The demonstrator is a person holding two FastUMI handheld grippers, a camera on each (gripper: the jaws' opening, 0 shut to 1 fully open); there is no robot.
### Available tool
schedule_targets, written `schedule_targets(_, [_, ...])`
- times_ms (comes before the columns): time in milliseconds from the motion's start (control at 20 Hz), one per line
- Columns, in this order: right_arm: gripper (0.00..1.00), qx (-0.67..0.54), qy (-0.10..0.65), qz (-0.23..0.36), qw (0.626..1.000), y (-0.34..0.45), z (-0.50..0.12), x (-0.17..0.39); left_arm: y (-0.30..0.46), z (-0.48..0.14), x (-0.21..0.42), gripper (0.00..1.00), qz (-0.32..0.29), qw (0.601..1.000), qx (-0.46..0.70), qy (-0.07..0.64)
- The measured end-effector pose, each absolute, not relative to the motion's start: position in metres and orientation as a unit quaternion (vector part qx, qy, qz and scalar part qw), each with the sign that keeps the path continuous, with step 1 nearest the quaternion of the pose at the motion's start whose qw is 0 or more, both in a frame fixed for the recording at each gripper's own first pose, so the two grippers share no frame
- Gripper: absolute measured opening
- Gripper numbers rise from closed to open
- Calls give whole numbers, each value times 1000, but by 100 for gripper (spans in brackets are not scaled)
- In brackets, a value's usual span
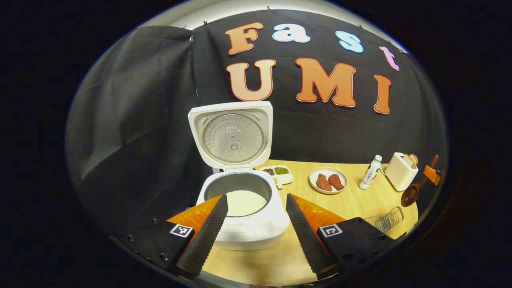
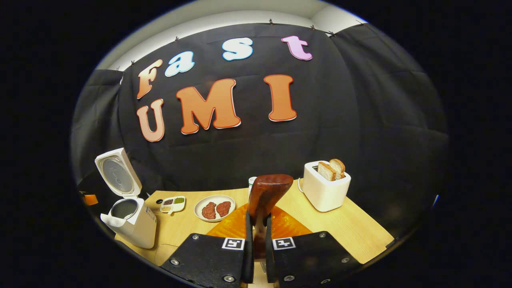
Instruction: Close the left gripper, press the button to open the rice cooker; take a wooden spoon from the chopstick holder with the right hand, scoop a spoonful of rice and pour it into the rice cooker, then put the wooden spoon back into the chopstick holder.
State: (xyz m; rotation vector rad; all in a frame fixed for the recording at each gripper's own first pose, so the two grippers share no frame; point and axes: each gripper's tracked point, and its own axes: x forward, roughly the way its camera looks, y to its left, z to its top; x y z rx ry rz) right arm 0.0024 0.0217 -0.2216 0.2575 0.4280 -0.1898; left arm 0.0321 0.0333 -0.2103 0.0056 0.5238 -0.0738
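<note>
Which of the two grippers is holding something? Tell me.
The right gripper: its fingers are pressed together on the wooden spoon. The left gripper has its fingers spread apart with nothing between them, in front of the open rice cooker.

wall: black cloth (image 2: 360,120); table (image 2: 360,232): light wood; ceiling: white

Table (image 1: 280,260) with cooker (image 1: 244,216), toaster (image 2: 326,188).

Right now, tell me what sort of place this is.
Probably a mock kitchen set up in a booth: a wooden table carries an open rice cooker, a toaster holding bread, and a plate of meat, all before a black cloth wall.
</note>
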Motion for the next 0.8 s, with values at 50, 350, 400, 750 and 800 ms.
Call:
schedule_targets(50, [11, 134, 216, -98, 962, 17, -228, 1, 31, -211, 33, 99, -35, 965, 5, 259])
schedule_targets(350, [11, 182, 249, -96, 946, 13, -269, -13, 24, -206, 35, 99, -29, 967, 14, 253])
schedule_targets(400, [11, 188, 252, -94, 945, 14, -275, -14, 24, -204, 37, 99, -26, 968, 16, 250])
schedule_targets(750, [12, 240, 275, -95, 926, 15, -322, -23, 47, -186, 59, 99, 6, 975, 36, 220])
schedule_targets(800, [12, 251, 281, -101, 921, 13, -332, -24, 53, -184, 65, 99, 12, 975, 39, 217])
